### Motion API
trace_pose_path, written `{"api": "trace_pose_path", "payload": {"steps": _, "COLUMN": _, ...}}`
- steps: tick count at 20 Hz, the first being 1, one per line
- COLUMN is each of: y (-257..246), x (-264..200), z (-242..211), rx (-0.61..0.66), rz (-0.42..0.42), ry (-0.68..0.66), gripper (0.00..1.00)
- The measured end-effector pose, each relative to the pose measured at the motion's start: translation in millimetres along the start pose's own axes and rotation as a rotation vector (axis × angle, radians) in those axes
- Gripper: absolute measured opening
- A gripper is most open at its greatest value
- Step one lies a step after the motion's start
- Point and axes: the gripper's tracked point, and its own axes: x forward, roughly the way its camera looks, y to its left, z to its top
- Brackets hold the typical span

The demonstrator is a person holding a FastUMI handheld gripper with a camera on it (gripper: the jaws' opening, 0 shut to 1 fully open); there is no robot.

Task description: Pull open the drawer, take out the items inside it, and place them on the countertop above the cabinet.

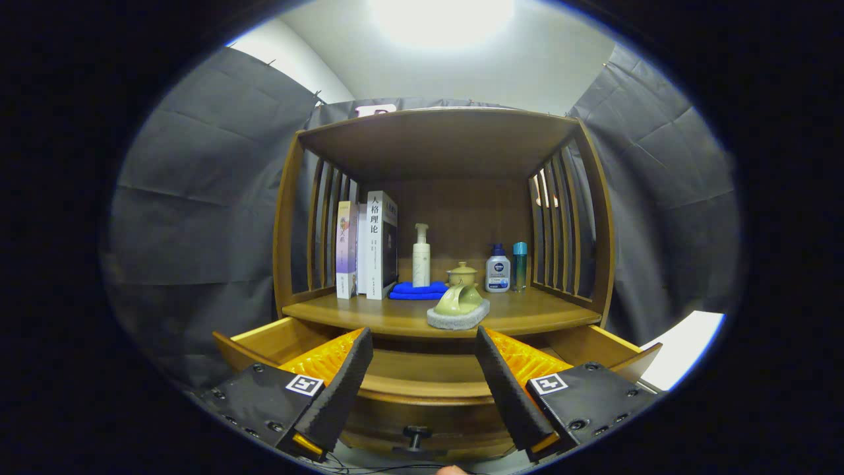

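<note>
Tool pose: the tool (422, 379) sits low in the frame, level, pointing at the wooden cabinet; its two fingers (343, 389) are spread wide apart with nothing between them.
Drawer: the wooden drawer with a dark round knob (417, 433) is pulled out, its front just ahead of the fingertips, at bottom centre; its inside is hidden from here.
Worktop: the brown wooden worktop (527, 316) above the drawer, mid-frame, beyond the fingers.
Items near front edge: an olive-green ceramic pitcher (458, 300) resting on a grey sponge pad (458, 320).
Farther back: a folded blue cloth (417, 291), a cream pump bottle (421, 256), a small lidded olive pot (462, 273), a white-and-blue bottle (498, 269), a teal slim bottle (519, 265).
Writing: upright books (369, 247) at left centre; spine characters too small to be sure of.
</note>
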Motion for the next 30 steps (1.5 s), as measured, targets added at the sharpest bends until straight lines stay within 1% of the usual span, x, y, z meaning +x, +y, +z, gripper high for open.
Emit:
{"api": "trace_pose_path", "payload": {"steps": 5, "y": 5, "x": -12, "z": -36, "rx": 0.013, "rz": -0.010, "ry": 0.032, "gripper": 0.98}}
{"api": "trace_pose_path", "payload": {"steps": 6, "y": 4, "x": -12, "z": -30, "rx": 0.008, "rz": -0.019, "ry": -0.006, "gripper": 0.98}}
{"api": "trace_pose_path", "payload": {"steps": 11, "y": 4, "x": -25, "z": -37, "rx": -0.040, "rz": -0.029, "ry": -0.025, "gripper": 0.99}}
{"api": "trace_pose_path", "payload": {"steps": 16, "y": 10, "x": -33, "z": -75, "rx": -0.042, "rz": -0.019, "ry": 0.062, "gripper": 0.99}}
{"api": "trace_pose_path", "payload": {"steps": 18, "y": 10, "x": -27, "z": -86, "rx": -0.027, "rz": -0.022, "ry": 0.103, "gripper": 0.99}}
{"api": "trace_pose_path", "payload": {"steps": 19, "y": 5, "x": -25, "z": -90, "rx": -0.021, "rz": -0.044, "ry": 0.110, "gripper": 0.99}}
{"api": "trace_pose_path", "payload": {"steps": 21, "y": 7, "x": -22, "z": -85, "rx": -0.024, "rz": -0.060, "ry": 0.095, "gripper": 0.97}}
{"api": "trace_pose_path", "payload": {"steps": 23, "y": 7, "x": -19, "z": -78, "rx": -0.066, "rz": -0.077, "ry": 0.066, "gripper": 0.96}}
{"api": "trace_pose_path", "payload": {"steps": 24, "y": 8, "x": -15, "z": -82, "rx": -0.068, "rz": -0.081, "ry": 0.088, "gripper": 0.97}}
{"api": "trace_pose_path", "payload": {"steps": 25, "y": 8, "x": -11, "z": -81, "rx": -0.073, "rz": -0.086, "ry": 0.083, "gripper": 0.97}}
{"api": "trace_pose_path", "payload": {"steps": 30, "y": 3, "x": 27, "z": -84, "rx": -0.067, "rz": -0.084, "ry": 0.106, "gripper": 0.98}}
